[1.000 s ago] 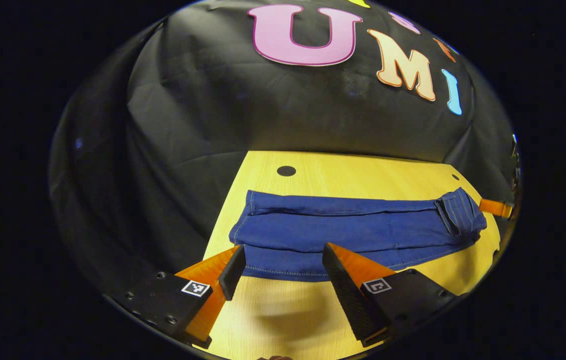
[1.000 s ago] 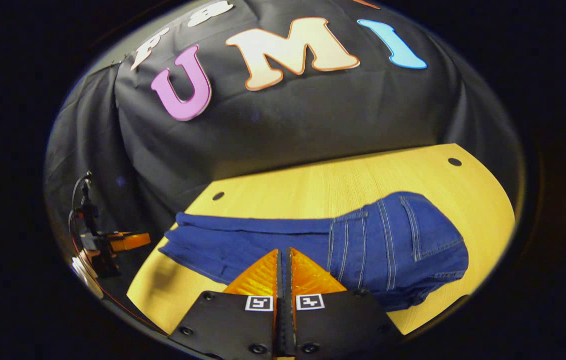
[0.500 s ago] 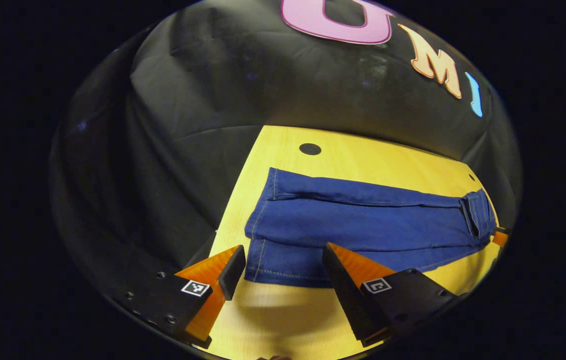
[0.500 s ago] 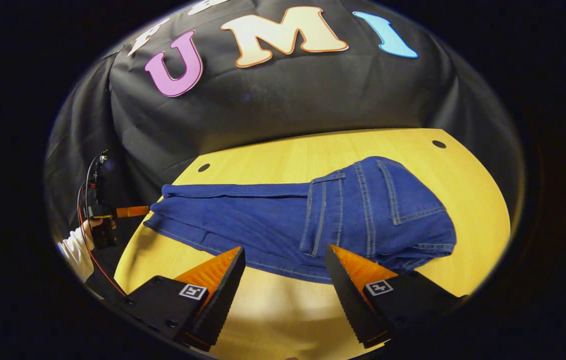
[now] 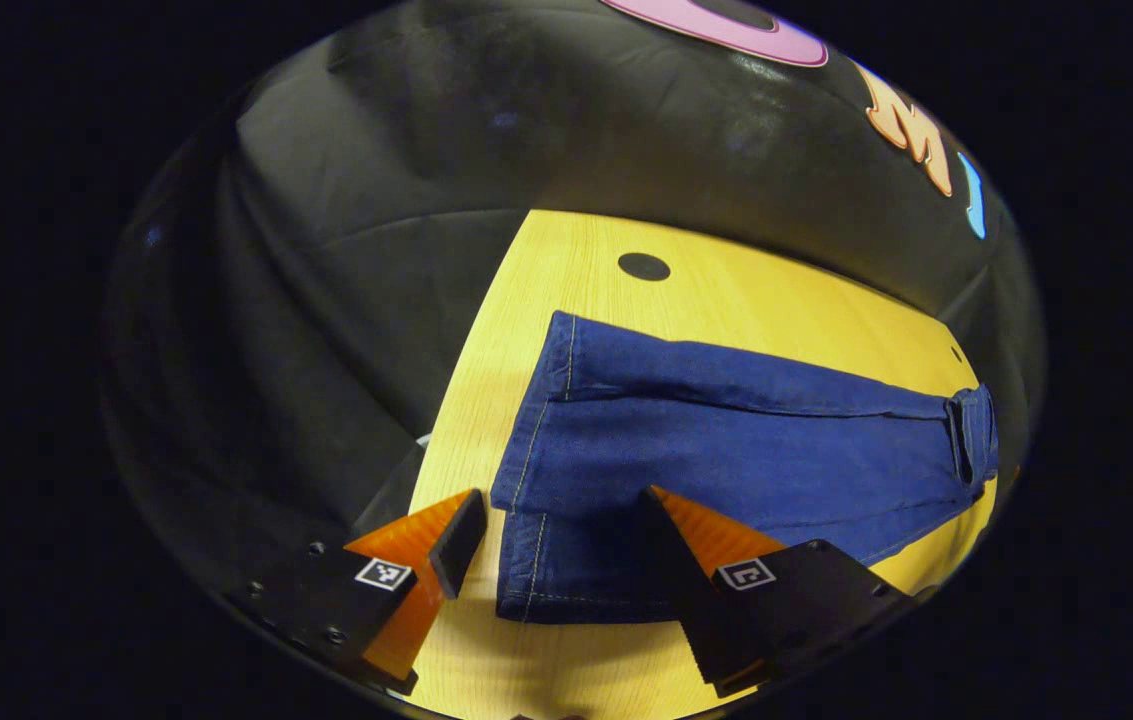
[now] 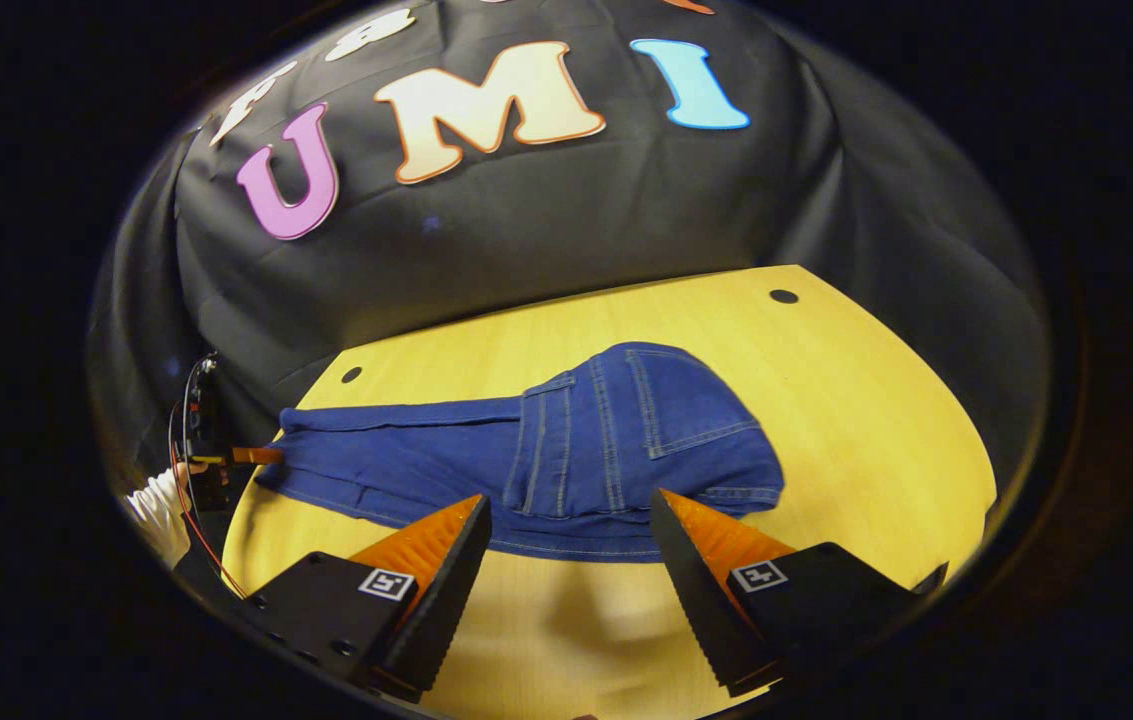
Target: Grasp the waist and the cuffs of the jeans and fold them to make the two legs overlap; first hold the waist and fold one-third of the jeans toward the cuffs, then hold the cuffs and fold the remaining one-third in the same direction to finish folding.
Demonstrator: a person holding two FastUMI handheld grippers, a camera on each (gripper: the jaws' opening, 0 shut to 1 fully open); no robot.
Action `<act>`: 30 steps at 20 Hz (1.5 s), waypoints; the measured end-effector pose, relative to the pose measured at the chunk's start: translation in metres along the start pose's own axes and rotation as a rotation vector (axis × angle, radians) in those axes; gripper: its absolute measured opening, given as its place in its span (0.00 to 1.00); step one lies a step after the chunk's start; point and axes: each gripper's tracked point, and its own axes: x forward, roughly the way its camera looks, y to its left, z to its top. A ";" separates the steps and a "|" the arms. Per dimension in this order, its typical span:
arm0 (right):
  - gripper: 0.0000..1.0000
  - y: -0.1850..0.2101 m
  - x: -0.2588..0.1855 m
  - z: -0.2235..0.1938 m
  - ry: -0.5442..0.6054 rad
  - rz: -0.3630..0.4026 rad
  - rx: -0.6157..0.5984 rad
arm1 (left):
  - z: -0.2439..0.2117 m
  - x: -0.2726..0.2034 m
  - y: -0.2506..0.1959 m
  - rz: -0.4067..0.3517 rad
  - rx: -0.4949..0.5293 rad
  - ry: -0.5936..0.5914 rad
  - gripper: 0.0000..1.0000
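The jeans (image 5: 726,440) lie flat on the yellow wooden table (image 5: 566,270), the two legs stacked one on the other and the waist part folded over toward the cuffs. In the left gripper view, the left gripper (image 5: 551,530) stands wide open with nothing held, its fingers on either side of the near cuff corner. In the right gripper view, the right gripper (image 6: 571,530) is also spread wide and empty, just in front of the folded waist end of the jeans (image 6: 566,455). Far to the left there, a hand (image 6: 181,470) in a white sleeve holds the other gripper at the cuffs.
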 end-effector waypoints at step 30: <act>0.98 -0.088 -0.075 0.024 -0.112 -0.147 0.149 | 0.115 -0.075 -0.147 -0.236 -0.116 -0.327 0.00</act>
